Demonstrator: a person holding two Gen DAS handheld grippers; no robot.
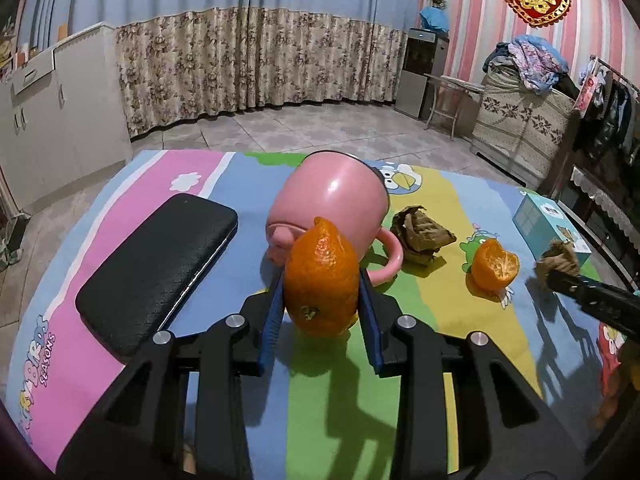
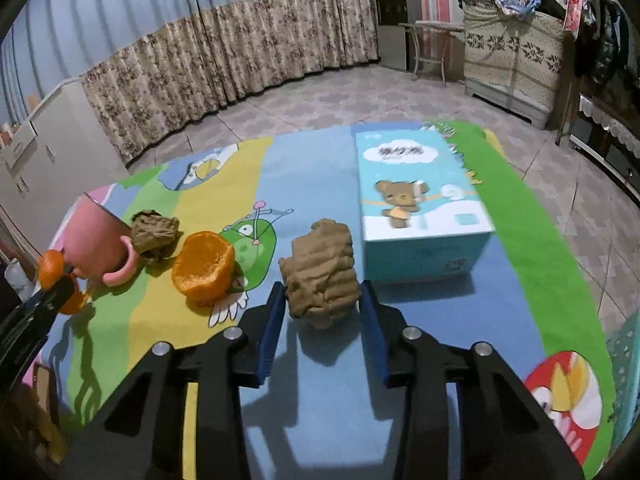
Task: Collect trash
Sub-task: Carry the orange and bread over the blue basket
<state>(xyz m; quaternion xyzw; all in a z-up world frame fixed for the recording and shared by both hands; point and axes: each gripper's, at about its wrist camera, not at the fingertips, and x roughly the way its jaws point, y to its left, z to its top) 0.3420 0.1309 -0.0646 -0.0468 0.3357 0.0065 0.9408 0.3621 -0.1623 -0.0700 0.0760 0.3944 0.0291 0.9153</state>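
Left claw point(image 1: 320, 292) of mine clamps an orange peel point(image 1: 322, 276) raised just before the pink mug point(image 1: 332, 204); right claw point(image 2: 322, 300) grips a brown paper wad point(image 2: 320, 274) over the worktop point(image 2: 320, 184); soft trash may slip if squeezed loosely.

Both wrist cameras look forward, low and close over the cartoon-printed bench point(image 1: 192, 176), toward the curtains; both show the pink ceramic mug point(image 1: 336, 204) and the half-peeled orange point(image 2: 204, 264).
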